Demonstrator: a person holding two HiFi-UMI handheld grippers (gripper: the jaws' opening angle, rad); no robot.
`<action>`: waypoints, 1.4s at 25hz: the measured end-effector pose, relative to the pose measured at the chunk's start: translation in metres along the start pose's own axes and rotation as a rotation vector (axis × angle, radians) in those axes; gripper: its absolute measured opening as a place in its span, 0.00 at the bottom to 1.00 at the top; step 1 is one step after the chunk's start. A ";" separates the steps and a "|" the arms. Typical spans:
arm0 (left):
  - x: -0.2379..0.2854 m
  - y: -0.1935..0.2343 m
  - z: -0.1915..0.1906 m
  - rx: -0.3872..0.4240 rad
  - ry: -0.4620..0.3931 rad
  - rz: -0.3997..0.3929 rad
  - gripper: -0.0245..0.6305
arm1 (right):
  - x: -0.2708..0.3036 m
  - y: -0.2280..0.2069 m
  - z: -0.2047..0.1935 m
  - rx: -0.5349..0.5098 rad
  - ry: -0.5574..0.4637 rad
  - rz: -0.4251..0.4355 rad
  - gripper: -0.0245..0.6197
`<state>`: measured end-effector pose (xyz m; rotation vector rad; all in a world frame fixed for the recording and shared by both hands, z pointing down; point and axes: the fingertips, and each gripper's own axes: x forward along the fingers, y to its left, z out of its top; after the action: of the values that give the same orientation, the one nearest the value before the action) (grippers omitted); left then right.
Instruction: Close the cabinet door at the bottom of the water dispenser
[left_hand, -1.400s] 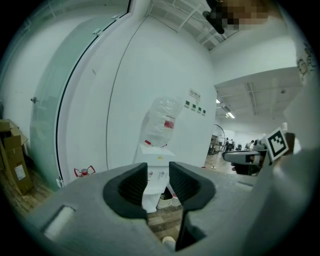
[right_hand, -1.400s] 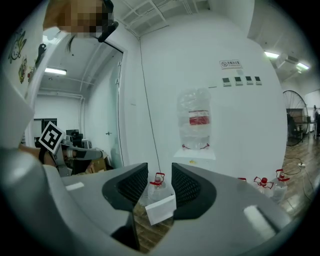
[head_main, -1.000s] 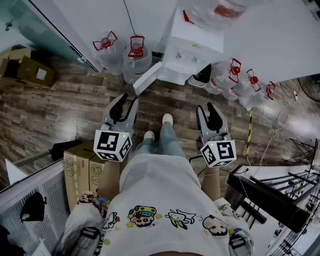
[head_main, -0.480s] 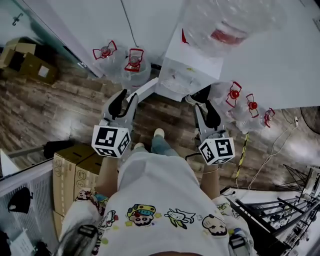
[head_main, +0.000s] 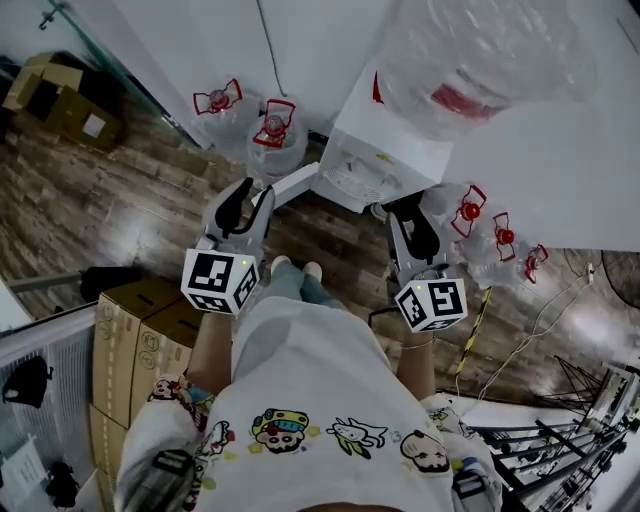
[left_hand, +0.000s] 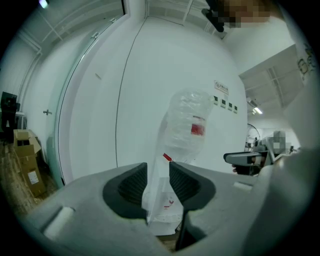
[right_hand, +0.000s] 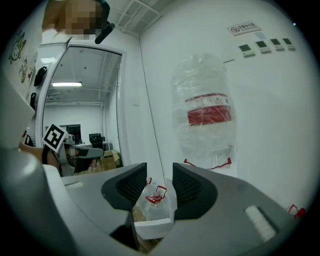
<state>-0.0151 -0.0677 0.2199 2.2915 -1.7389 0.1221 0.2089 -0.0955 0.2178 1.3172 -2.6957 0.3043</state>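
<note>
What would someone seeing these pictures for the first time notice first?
The big clear water bottle on the white water dispenser, top right in the head view, with its cabinet door swung open at the bottom left. The left gripper and right gripper point toward it, jaws apart and empty. Red-handled spare bottles stand on the floor beside it.

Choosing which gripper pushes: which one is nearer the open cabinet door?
Left. The left gripper is right by the cabinet door's free edge; the right gripper is across at the water dispenser's other side.
</note>
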 end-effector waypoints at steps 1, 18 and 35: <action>0.002 0.002 0.001 0.001 0.002 0.002 0.24 | 0.004 0.000 0.000 0.003 0.003 0.004 0.28; -0.017 0.077 -0.043 -0.091 0.075 0.144 0.24 | 0.100 0.055 -0.031 -0.014 0.146 0.197 0.28; -0.043 0.143 -0.136 -0.193 0.115 0.323 0.24 | 0.200 0.136 -0.141 -0.052 0.329 0.452 0.28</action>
<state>-0.1517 -0.0278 0.3637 1.8225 -1.9530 0.1376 -0.0177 -0.1343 0.3782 0.5658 -2.6551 0.4445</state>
